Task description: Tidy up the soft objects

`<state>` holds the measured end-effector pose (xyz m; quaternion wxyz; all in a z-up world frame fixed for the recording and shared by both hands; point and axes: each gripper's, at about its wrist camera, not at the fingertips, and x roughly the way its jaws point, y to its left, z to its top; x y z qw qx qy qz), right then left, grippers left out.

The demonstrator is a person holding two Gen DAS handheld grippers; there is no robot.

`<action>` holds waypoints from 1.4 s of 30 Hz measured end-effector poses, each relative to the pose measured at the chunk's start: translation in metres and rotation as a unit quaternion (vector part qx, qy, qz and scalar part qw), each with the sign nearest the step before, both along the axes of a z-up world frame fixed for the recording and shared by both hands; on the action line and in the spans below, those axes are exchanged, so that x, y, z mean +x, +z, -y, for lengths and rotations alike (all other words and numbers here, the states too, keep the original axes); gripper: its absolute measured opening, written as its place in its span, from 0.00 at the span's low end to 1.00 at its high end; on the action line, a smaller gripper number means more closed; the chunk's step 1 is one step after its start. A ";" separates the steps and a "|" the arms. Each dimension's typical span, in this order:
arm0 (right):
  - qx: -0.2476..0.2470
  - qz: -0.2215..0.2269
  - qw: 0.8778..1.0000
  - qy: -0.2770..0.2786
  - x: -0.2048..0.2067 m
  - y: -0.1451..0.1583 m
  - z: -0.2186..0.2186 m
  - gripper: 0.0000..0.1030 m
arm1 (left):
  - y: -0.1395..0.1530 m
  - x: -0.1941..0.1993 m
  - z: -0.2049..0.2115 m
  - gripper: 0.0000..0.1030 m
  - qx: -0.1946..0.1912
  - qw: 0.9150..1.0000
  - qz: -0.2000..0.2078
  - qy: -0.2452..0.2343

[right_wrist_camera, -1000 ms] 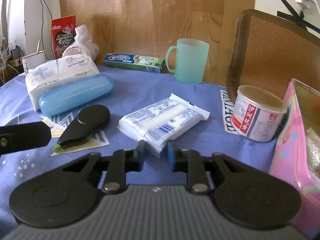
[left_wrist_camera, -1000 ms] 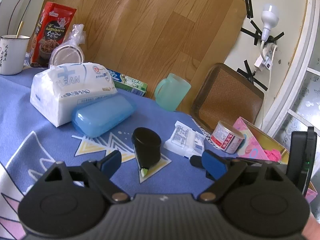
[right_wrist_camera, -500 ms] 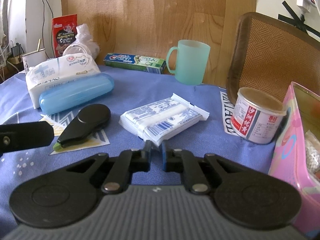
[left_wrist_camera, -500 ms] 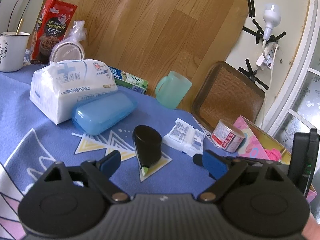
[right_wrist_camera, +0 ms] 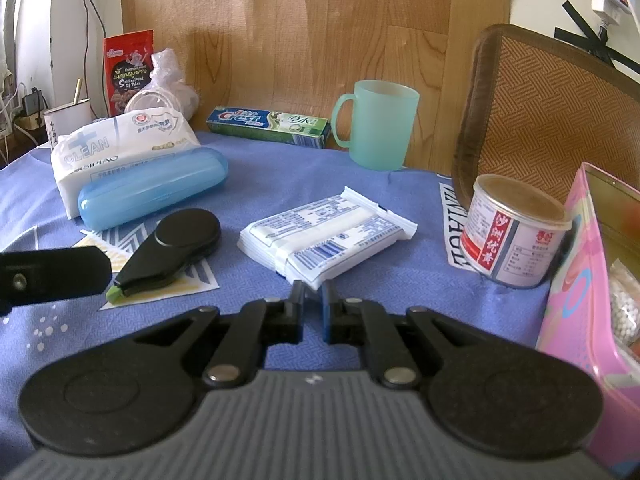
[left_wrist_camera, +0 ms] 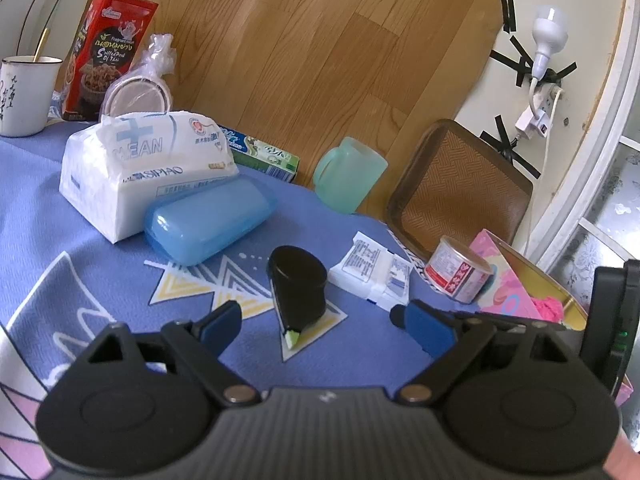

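Note:
A small white tissue pack lies on the blue tablecloth. My right gripper is shut on the pack's near corner, which sits pinched between the two fingertips. The same pack shows in the left wrist view, right of a black tape dispenser. My left gripper hovers open above the cloth, nothing between its blue pads, the dispenser just ahead of them. A large white tissue pack rests at the back left. One left finger pokes into the right wrist view.
A blue plastic case leans on the large pack. An open pink box stands at the right beside a tin can. Behind are a green mug, a toothpaste box, a woven mat and a red snack bag.
The right jaws have closed from a narrow gap onto the small pack's near corner. The left gripper has stayed open and kept its place.

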<state>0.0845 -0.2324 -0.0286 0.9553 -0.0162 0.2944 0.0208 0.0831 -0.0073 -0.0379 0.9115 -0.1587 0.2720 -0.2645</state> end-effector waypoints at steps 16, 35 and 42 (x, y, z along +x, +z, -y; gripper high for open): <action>0.000 0.007 1.000 -0.011 -0.003 0.001 0.001 0.07 | -0.002 0.002 -0.001 0.89 -0.002 1.000 -0.005 0.002; -0.001 0.014 1.000 -0.007 -0.042 0.002 -0.001 0.02 | -0.003 0.003 -0.002 0.89 -0.001 1.000 -0.011 0.004; -0.003 0.030 1.000 -0.004 -0.056 0.012 0.004 0.09 | -0.003 0.003 0.000 0.89 0.004 1.000 -0.011 0.006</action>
